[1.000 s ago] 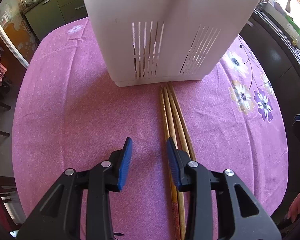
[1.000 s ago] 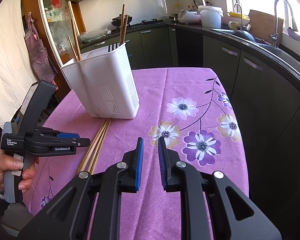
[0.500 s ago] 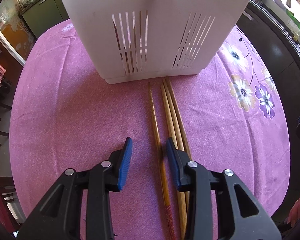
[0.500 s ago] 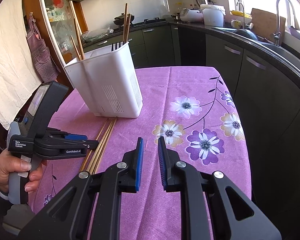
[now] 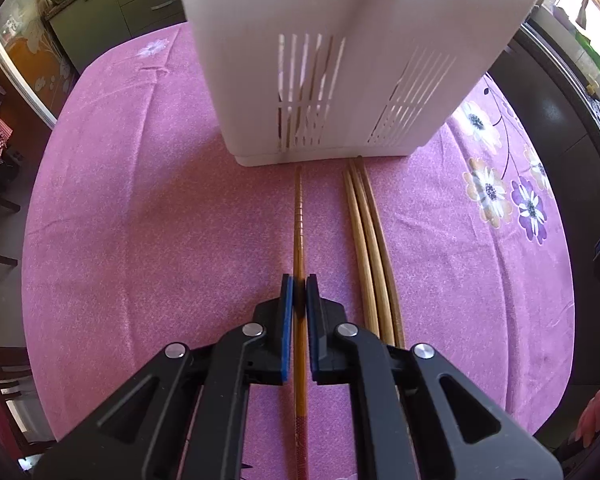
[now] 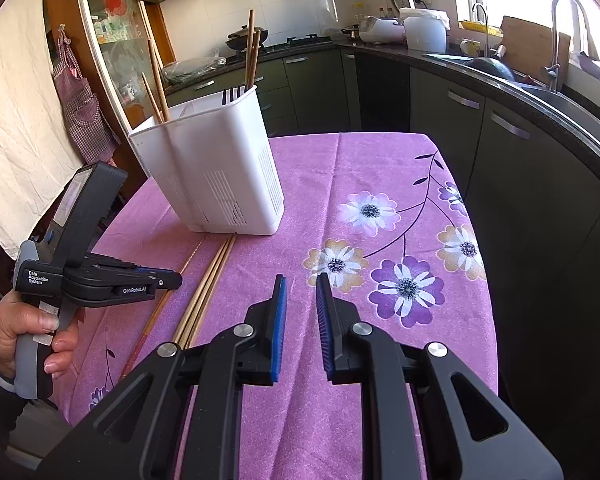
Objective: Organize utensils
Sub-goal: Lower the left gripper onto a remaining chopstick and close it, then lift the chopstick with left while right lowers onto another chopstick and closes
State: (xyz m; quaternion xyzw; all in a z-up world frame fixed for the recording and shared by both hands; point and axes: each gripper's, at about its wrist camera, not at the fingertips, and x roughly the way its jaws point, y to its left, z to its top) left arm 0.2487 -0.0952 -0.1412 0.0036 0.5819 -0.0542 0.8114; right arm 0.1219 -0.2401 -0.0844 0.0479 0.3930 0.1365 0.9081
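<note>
Sunlit kitchen — dark cabinets (image 6: 500, 128), floral purple tablecloth (image 6: 380, 168).

The left gripper (image 5: 299, 295) has its jaws pinched tight on a thin stick (image 5: 299, 216) between them. The right gripper (image 6: 301, 312) hovers, jaws parted.

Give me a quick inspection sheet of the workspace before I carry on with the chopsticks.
Surface: table under a purple floral tablecloth.
Job's things: white utensil holder stands upright, with chopsticks and a dark fork inside. One darker chopstick lies apart from a bundle of three lighter chopsticks, all flat on the cloth and pointing at the holder's base.
Clutter: nothing seen on the table.
Grippers: left gripper is shut on the darker chopstick; right gripper is open, hovering over the cloth, holding nothing.
Cables: nothing seen.
Surroundings: kitchen counter with sink and faucet, stove with a pot, dark cabinets, apron hanging at left.
</note>
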